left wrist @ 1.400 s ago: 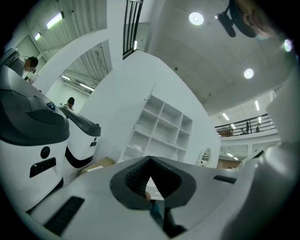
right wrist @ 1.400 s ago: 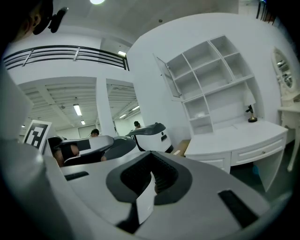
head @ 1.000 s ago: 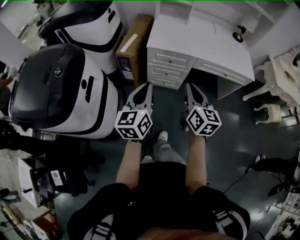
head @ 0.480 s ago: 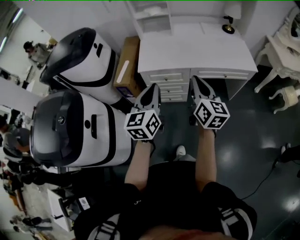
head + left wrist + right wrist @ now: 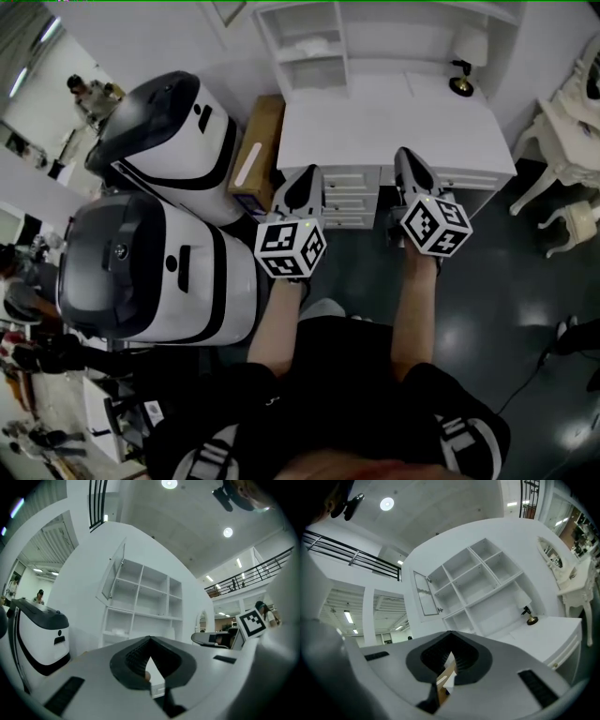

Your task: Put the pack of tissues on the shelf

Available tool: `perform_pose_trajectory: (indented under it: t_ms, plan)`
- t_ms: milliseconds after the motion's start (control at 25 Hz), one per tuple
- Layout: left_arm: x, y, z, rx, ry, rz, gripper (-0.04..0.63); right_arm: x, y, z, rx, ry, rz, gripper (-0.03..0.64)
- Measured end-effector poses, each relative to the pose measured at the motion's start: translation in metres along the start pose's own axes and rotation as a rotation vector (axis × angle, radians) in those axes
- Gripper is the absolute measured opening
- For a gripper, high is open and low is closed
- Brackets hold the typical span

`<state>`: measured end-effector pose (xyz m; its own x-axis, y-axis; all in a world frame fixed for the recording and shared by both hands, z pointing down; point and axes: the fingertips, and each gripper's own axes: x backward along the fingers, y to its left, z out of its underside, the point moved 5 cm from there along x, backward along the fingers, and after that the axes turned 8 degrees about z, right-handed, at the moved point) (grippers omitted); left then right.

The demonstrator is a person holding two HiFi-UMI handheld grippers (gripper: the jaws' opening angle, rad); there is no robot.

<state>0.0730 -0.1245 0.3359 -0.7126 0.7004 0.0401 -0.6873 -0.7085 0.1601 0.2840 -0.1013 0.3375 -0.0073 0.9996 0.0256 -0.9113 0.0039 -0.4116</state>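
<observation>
On my head view a white desk (image 5: pixel 375 112) with a stack of drawers (image 5: pixel 352 180) sits in the upper middle of the frame. A small lamp (image 5: pixel 461 82) stands near its upper right corner, and a long cardboard box (image 5: pixel 258 155) lies just beside its left side. Left of the box I see two bulky white-and-black machines, an upper machine (image 5: pixel 173 127) and a lower machine (image 5: pixel 141 272) with a dark grey top. At the right edge stand two white carved chairs (image 5: pixel 562 141) on the dark glossy floor (image 5: pixel 506 309), a black cable (image 5: pixel 530 370) trails at the lower right, and a person (image 5: pixel 94 94) stands far off in the upper left corner.
</observation>
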Motion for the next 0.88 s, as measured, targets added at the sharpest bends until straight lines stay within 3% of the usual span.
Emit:
perform_pose_trajectory:
  t_ms: [200, 560, 880]
  plan:
    - [-0.010, 0.027, 0.008, 0.020, 0.013, -0.055, 0.009, -0.029, 0.016, 0.022, 0.013, 0.067, -0.079, 0.009]
    - [-0.046, 0.072, 0.015, 0.056, 0.008, -0.049, 0.009, -0.084, 0.020, 0.039, 0.014, 0.116, -0.103, 0.009]
    - [-0.112, 0.141, 0.018, 0.100, 0.013, -0.077, 0.009, -0.175, 0.020, 0.063, 0.001, 0.168, -0.130, 0.009]
